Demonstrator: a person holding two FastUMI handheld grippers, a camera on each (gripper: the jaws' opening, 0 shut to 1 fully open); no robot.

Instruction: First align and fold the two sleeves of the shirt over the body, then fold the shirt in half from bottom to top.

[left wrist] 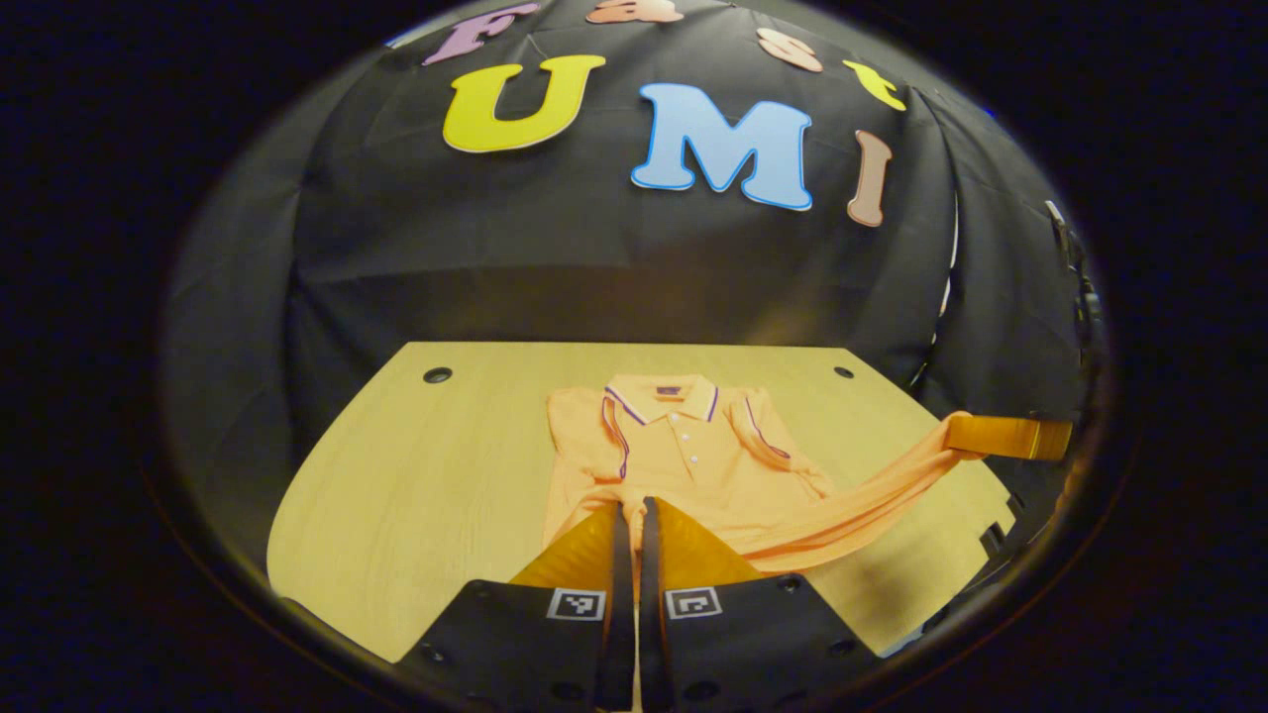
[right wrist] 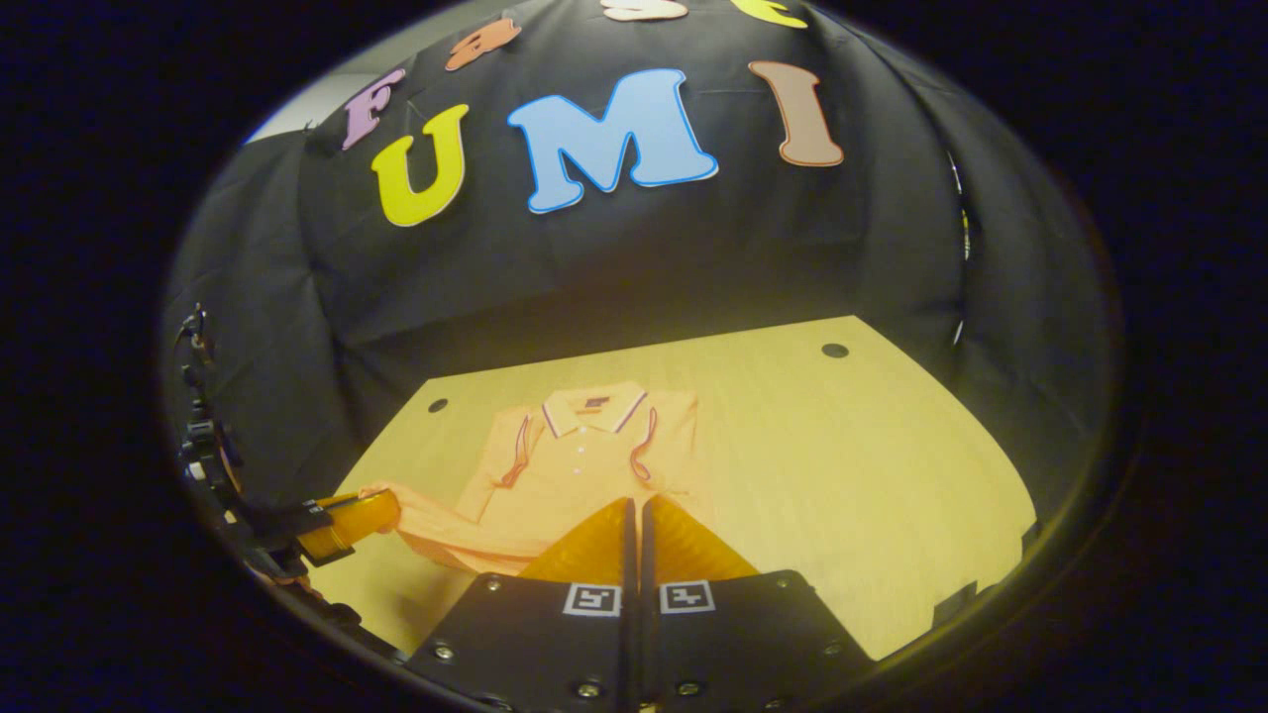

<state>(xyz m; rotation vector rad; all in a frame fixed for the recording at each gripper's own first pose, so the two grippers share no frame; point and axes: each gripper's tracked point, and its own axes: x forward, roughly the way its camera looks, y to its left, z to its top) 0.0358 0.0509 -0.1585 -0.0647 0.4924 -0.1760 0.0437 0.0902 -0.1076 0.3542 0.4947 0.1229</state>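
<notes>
The orange polo shirt (left wrist: 684, 446) lies collar toward the far edge of the desk (left wrist: 416, 495), both sleeves already folded over the body. The left gripper (left wrist: 634, 510) is closed on the bottom hem near its corner, fingers pinched together with fabric between them. The right gripper (right wrist: 634, 510) likewise looks clamped on the hem's other corner; in the left gripper view it appears at the desk's right edge (left wrist: 1001, 436), with a stretched band of hem running between the two.

The step in hand appears to be the bottom-to-top fold. To do it well, lift both corners to equal height, keep the hem taut so it does not sag, carry it toward the collar (left wrist: 662, 396) in parallel, and lay it level just below the collar before releasing.
</notes>
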